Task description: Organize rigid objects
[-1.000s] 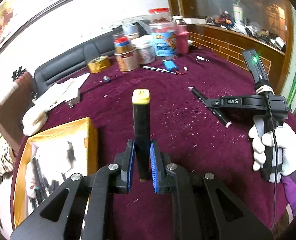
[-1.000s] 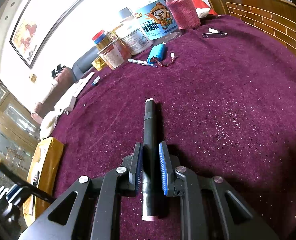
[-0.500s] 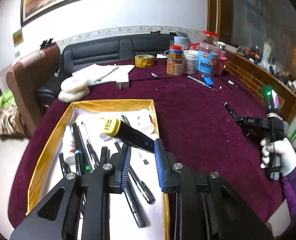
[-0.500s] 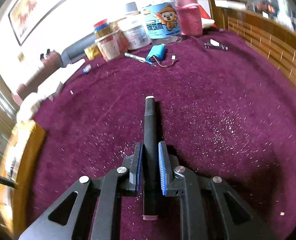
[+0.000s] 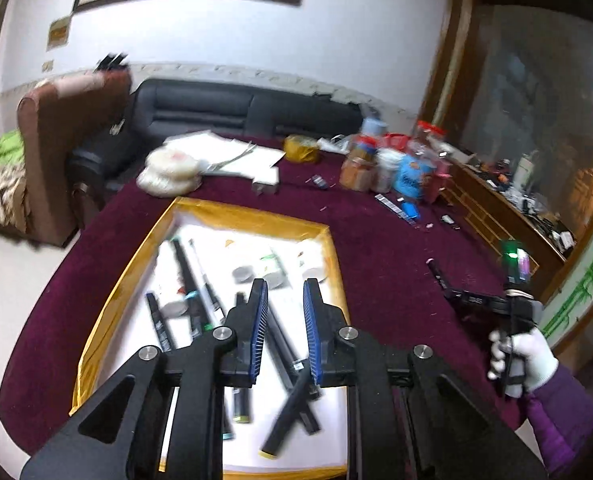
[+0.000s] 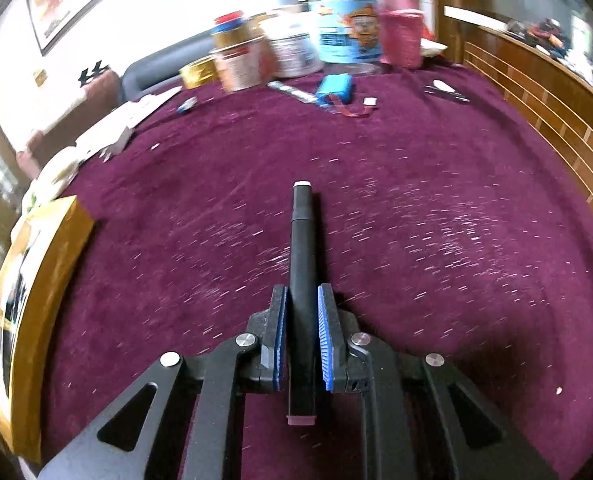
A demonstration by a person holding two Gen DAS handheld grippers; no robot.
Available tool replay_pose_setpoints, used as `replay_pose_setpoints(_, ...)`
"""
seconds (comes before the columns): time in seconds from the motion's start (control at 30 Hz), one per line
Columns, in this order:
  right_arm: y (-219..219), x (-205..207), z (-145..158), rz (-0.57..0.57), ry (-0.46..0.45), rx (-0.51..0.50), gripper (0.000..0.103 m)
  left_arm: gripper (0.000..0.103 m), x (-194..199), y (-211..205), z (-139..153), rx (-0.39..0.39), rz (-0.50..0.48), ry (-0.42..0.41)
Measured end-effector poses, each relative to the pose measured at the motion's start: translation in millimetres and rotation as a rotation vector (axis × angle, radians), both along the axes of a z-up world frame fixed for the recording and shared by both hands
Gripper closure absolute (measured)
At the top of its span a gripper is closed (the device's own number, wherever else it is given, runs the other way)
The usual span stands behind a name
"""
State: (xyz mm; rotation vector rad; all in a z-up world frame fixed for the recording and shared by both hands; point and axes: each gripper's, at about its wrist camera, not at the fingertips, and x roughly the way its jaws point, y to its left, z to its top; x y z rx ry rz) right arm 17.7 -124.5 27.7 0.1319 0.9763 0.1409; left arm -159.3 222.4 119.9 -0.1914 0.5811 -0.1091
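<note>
My left gripper (image 5: 285,284) hovers over the gold-rimmed tray (image 5: 256,216), which holds several pens and markers. Its jaws are closing with nothing between the blue pads. Below them a black marker with a yellow cap (image 5: 286,416) lies blurred on the tray's white floor. My right gripper (image 6: 302,292) is shut on a black marker with pale ends (image 6: 302,232), held above the purple tablecloth and pointing away. In the left wrist view that gripper (image 5: 452,296) shows at the right, in a white-gloved hand. The tray's gold side (image 6: 52,264) is at the left of the right wrist view.
Jars and cans (image 6: 288,48) crowd the table's far side, with a gold tape roll (image 6: 200,72), a blue battery pack (image 6: 334,88) and small clippers (image 6: 444,90). Papers (image 5: 236,156) lie at the far left. A wooden ledge (image 6: 536,92) borders the right.
My left gripper swung from the open cloth to above the tray and let go of the yellow-capped marker, which dropped into the tray. My right gripper shifted slightly, still holding its marker.
</note>
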Motion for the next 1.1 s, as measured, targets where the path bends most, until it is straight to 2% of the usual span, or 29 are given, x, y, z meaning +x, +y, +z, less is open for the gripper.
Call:
replay_pose_setpoints(0.13, 31, -9, 0, 0.071, -0.001, -0.015, 0.090, 0.087, 14, 21, -22, -0.042, 0.039, 0.073)
replay_pose_setpoints(0.2, 41, -13, 0, 0.080, 0.004, -0.019, 0.089, 0.078, 15, 27, -32, -0.059, 0.061, 0.096)
replay_pose_setpoints(0.27, 52, -17, 0, 0.108, 0.015, -0.002, 0.088, 0.057, 15, 27, -37, -0.057, 0.076, 0.095)
replay_pose_setpoints(0.3, 59, -20, 0, 0.128, 0.021, 0.007, 0.088, 0.054, 14, 27, -37, -0.050, 0.088, 0.087)
replay_pose_setpoints(0.33, 67, -23, 0, 0.152, 0.026, 0.012, 0.088, 0.045, 12, 27, -36, -0.042, 0.105, 0.073)
replay_pose_setpoints(0.37, 73, -26, 0, 0.169, 0.025, 0.011, 0.088, 0.024, 8, 26, -31, -0.020, 0.149, 0.034)
replay_pose_setpoints(0.43, 92, -35, 2, 0.200, 0.006, -0.078, 0.082, 0.000, -8, 21, -18, 0.066, 0.243, -0.078)
replay_pose_setpoints(0.47, 99, -39, 6, 0.178, -0.031, -0.158, 0.081, 0.000, -21, 16, -7, 0.125, 0.309, -0.174)
replay_pose_setpoints(0.5, 104, -46, 11, 0.147, -0.089, -0.228, 0.081, 0.000, -30, 13, -1, 0.144, 0.343, -0.228)
replay_pose_setpoints(0.53, 109, -57, 21, 0.106, -0.185, -0.296, 0.076, 0.000, -41, 10, 7, 0.152, 0.372, -0.296)
replay_pose_setpoints(0.57, 114, -66, 29, 0.088, -0.253, -0.308, 0.071, 0.000, -50, 7, 10, 0.139, 0.370, -0.358)
replay_pose_setpoints(0.63, 121, -82, 41, 0.098, -0.325, -0.253, 0.040, 0.000, -51, 7, 10, 0.099, 0.326, -0.386)
replay_pose_setpoints(0.67, 125, -86, 43, 0.113, -0.335, -0.231, 0.037, 0.000, -45, 9, 9, 0.075, 0.289, -0.367)
replay_pose_setpoints(0.73, 142, -96, 45, 0.207, -0.328, -0.175, 0.037, 0.000, -20, 16, 0, -0.002, 0.222, -0.252)
replay_pose_setpoints(0.8, 158, -100, 41, 0.280, -0.302, -0.166, 0.037, 0.000, -8, 20, -8, -0.046, 0.244, -0.192)
replay_pose_setpoints(0.9, 176, -106, 28, 0.368, -0.261, -0.143, 0.037, 0.000, -1, 14, -16, -0.016, 0.278, -0.151)
replay_pose_setpoints(0.97, 185, -106, 22, 0.410, -0.239, -0.142, 0.037, 0.000, -2, 12, -19, -0.028, 0.267, -0.124)
replay_pose_setpoints(1.07, 182, -108, 23, 0.407, -0.253, -0.128, 0.037, 0.000, 9, 8, -27, 0.010, 0.282, 0.010)
replay_pose_setpoints(1.1, 180, -108, 23, 0.402, -0.251, -0.117, 0.037, 0.000, 9, 6, -31, 0.035, 0.286, 0.030)
